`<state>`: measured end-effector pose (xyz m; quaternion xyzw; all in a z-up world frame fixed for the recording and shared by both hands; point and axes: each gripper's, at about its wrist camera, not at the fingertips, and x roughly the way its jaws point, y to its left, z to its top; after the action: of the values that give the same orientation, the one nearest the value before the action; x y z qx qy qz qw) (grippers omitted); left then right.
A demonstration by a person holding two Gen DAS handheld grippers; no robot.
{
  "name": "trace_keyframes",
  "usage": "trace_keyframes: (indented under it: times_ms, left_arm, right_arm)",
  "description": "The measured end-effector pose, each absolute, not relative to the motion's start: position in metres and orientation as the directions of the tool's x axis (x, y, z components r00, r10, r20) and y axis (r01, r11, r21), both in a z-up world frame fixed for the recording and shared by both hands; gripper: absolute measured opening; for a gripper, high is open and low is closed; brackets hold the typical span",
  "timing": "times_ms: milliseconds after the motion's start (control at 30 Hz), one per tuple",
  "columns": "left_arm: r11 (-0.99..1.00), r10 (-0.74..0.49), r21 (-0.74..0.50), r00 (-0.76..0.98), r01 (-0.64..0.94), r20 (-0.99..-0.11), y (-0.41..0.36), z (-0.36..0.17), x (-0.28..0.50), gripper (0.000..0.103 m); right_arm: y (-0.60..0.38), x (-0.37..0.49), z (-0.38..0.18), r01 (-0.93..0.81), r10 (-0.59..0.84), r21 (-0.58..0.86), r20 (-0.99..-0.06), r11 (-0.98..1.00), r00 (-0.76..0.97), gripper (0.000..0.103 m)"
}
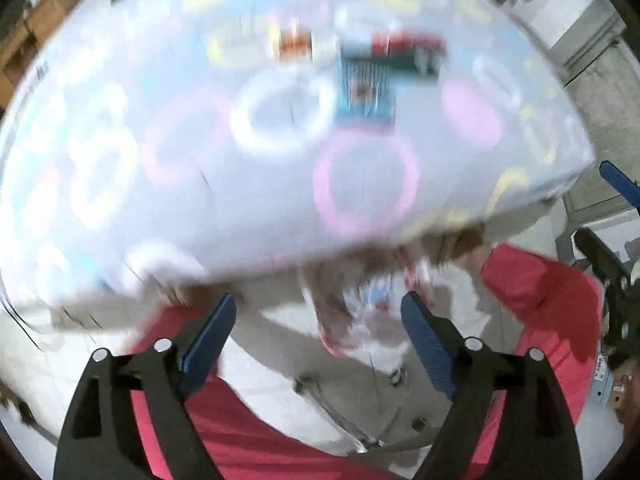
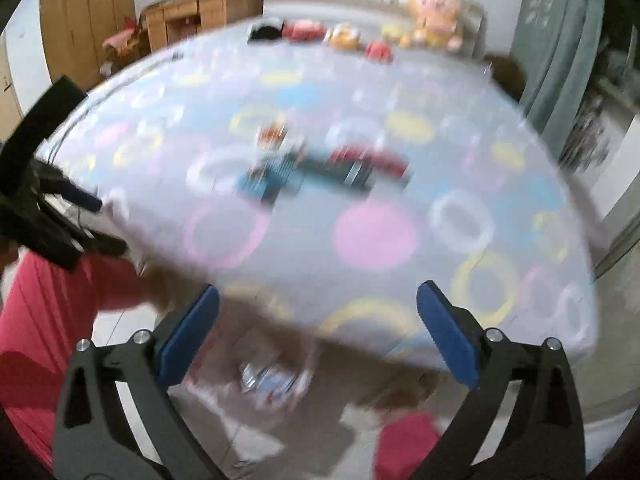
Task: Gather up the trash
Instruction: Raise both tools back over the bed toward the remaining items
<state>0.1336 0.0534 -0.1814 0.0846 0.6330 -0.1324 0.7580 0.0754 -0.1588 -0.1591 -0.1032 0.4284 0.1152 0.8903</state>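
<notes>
Both frames motion-blurred. Left gripper [image 1: 318, 344] and right gripper [image 2: 318, 332]: jaws wide apart, nothing between them. Teal wrapper [image 2: 276, 178] and red packet [image 2: 372, 162] lie mid-bedsheet [image 2: 520, 208], touching, long axis across the view.

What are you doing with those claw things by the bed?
A person in red trousers holds a gripper in each hand, picking up trash. Both the left gripper and the right gripper are open and hold nothing. A few wrappers lie in the middle of the bed. Below the bed's edge is what looks like a bag with trash in it, too blurred to be sure.
</notes>
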Motion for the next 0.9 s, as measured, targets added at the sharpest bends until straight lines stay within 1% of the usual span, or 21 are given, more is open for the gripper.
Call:
trace_keyframes:
  times_ms: [67,133,233,367,500,533,600,733,900]
  left_arm:
    - [0.936,-0.112,-0.031,0.213,0.350,-0.971,0.053,-0.143,0.151,0.088]
    - [0.920,-0.113,-0.015,0.230,0.391,-0.966,0.049,-0.113,0.170,0.088]
    - [0.890,-0.117,0.005,0.240,0.455,-0.964,0.039,-0.083,0.195,0.090]
    - [0.845,-0.110,0.026,0.221,0.534,-0.969,0.022,-0.069,0.223,0.090]
    - [0.799,-0.121,0.000,0.161,0.601,-0.979,0.001,-0.075,0.254,0.090]
    - [0.783,-0.105,0.010,0.149,0.622,-0.983,-0.006,-0.081,0.266,0.090]
    - [0.762,-0.081,0.028,0.139,0.647,-0.987,-0.012,-0.089,0.279,0.090]
    - [0.727,-0.056,0.021,0.090,0.686,-0.994,-0.026,-0.115,0.309,0.090]
    - [0.706,-0.022,0.017,0.047,0.708,-0.999,-0.035,-0.153,0.340,0.090]
  right_arm:
    - [-0.170,0.089,-0.130,-0.310,0.124,-0.093,-0.781,0.946,0.612,0.096]
    - [-0.179,0.101,-0.106,-0.337,0.143,-0.098,-0.771,0.936,0.621,0.096]
    - [-0.189,0.119,-0.074,-0.376,0.152,-0.135,-0.753,0.917,0.641,0.096]
    - [-0.194,0.152,-0.047,-0.431,0.170,-0.168,-0.748,0.887,0.642,0.096]
    - [-0.202,0.186,-0.034,-0.501,0.197,-0.205,-0.747,0.841,0.636,0.096]
    - [-0.202,0.199,-0.034,-0.542,0.214,-0.211,-0.757,0.814,0.617,0.096]
    - [-0.202,0.212,-0.035,-0.562,0.199,-0.249,-0.761,0.789,0.617,0.096]
    - [-0.198,0.254,-0.050,-0.648,0.215,-0.248,-0.809,0.720,0.548,0.096]
    - [-0.188,0.294,-0.078,-0.707,0.202,-0.251,-0.848,0.662,0.490,0.096]
